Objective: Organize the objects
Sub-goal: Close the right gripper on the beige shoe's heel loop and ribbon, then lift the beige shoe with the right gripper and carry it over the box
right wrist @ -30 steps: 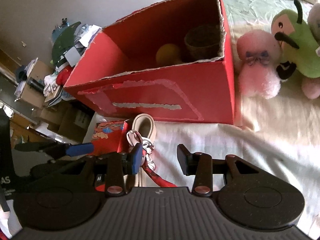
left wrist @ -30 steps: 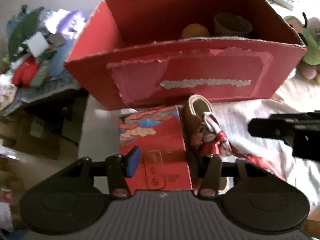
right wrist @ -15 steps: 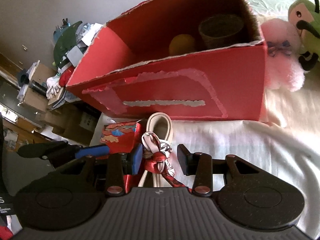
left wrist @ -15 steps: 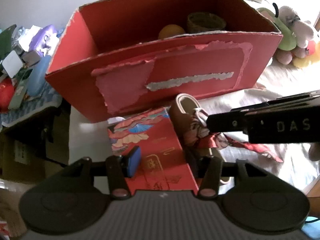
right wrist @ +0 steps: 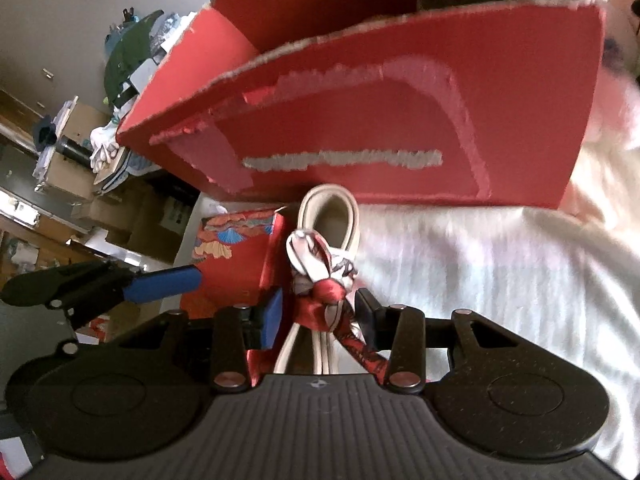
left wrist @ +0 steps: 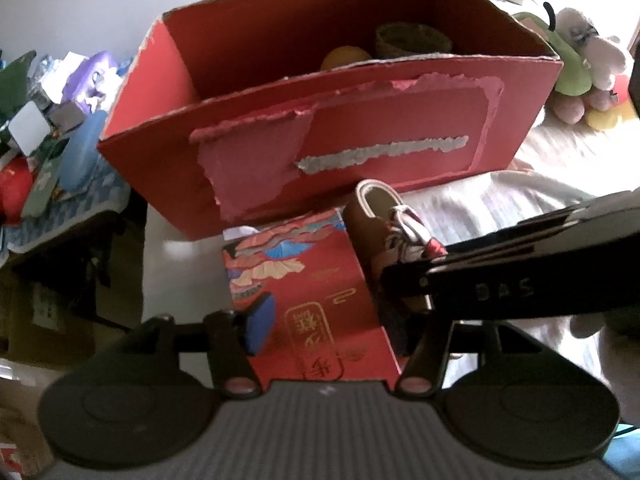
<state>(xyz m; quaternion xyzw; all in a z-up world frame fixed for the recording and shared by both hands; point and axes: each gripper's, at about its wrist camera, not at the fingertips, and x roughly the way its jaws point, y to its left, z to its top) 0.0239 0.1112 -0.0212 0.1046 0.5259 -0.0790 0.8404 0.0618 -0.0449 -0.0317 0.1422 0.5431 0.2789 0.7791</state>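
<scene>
The knotted scarf (right wrist: 320,276) on the shoe (right wrist: 330,216), hemmed between the patterned carton (left wrist: 316,288) and red box (left wrist: 360,152), is straddled by the half-open right gripper (right wrist: 318,312) without visible contact, the carton by the wide-open left gripper (left wrist: 344,320).

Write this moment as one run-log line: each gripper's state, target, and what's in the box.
left gripper: open, around red packet | right gripper: open, around scarf on bag | box: holds orange ball, basket
</scene>
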